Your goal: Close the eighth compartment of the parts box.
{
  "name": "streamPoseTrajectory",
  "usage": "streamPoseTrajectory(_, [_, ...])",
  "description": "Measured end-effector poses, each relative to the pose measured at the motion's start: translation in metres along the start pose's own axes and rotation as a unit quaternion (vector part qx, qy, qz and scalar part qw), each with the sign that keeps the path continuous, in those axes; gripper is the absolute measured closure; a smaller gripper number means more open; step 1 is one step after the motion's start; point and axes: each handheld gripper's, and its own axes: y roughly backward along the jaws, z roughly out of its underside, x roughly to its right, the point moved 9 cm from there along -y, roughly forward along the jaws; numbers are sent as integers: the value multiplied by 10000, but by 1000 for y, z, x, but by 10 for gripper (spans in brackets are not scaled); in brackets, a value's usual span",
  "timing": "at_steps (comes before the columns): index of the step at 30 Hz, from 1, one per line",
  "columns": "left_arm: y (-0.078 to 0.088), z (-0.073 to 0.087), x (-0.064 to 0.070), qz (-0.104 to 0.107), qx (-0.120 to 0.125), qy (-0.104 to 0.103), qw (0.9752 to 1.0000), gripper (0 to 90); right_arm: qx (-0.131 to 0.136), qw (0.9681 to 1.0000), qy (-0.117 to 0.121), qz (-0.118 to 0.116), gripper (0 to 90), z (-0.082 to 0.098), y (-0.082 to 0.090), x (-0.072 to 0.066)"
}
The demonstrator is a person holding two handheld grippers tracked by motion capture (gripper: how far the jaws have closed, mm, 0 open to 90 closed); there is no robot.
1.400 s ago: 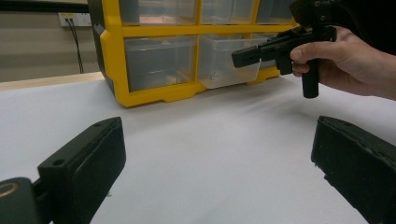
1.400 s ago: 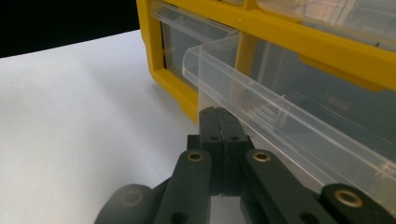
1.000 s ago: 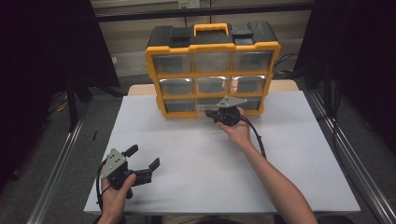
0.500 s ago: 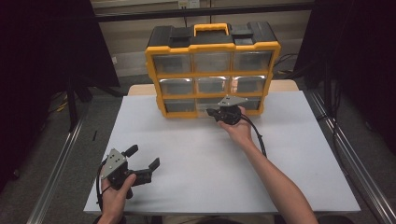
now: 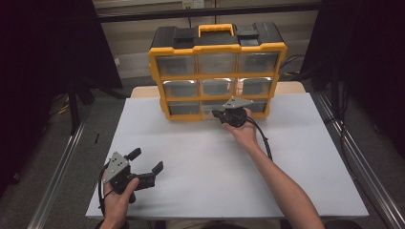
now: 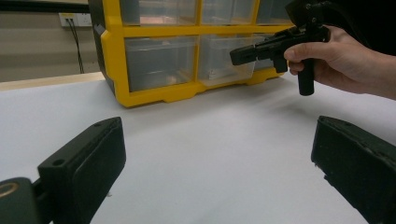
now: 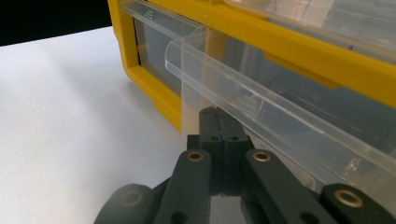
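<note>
Right hand-held gripper (image 5: 220, 114) had its jaws pressed together at the clear drawer (image 7: 261, 100) just ahead, in the bottom row of the yellow organizer (image 5: 217, 47). Whether they pinched its lip was unclear; a thin purchase could slip when pulled. Left hand-held gripper (image 5: 145, 162) rested apart on the tabletop (image 5: 200, 167).

I see a glossy yellow plastic organizer (image 5: 217, 71) with smooth clear plastic drawers (image 7: 261, 98), a matt white worktop (image 5: 205, 162), and matt black jaws.
</note>
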Motion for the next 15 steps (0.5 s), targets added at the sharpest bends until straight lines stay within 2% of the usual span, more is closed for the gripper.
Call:
streamPoseTrajectory(7, [0, 0, 0, -7, 3, -13, 10000, 32, 1, 10000, 19, 54, 900, -1, -2, 3])
streamPoseTrajectory(15, [0, 0, 0, -3, 1, -18, 10000, 32, 46, 9999, -63, 88, 900, -2, -5, 4])
